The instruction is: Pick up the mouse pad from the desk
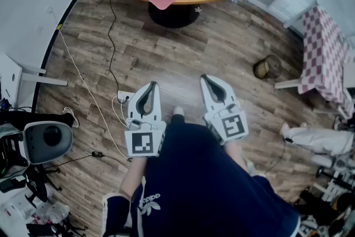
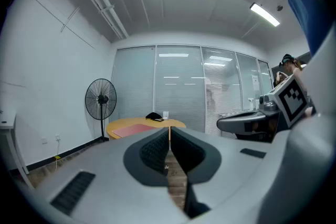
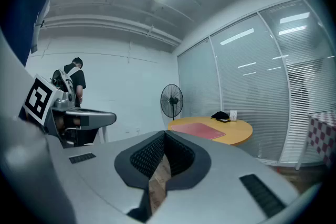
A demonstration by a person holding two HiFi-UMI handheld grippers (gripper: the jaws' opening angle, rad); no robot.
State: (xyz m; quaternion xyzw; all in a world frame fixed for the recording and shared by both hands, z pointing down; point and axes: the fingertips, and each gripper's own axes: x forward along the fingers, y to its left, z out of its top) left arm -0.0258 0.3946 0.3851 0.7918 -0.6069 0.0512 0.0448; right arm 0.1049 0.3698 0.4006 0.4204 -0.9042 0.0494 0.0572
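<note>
The only readable lettering is a white trefoil logo point(image 1: 148, 202) with the word "adidas", seen upside down on the person's navy garment point(image 1: 211, 186) at about 7 o'clock in the head view. A square black-and-white coded marker point(image 1: 141, 143) sits on the cube of the left hand-held gripper point(image 1: 153, 84), just below centre towards 7 o'clock. A second coded marker point(image 1: 233, 125) sits on the cube of the right hand-held gripper point(image 1: 204, 77), towards 4 o'clock; both are patterns only, with no letters or numbers.
</note>
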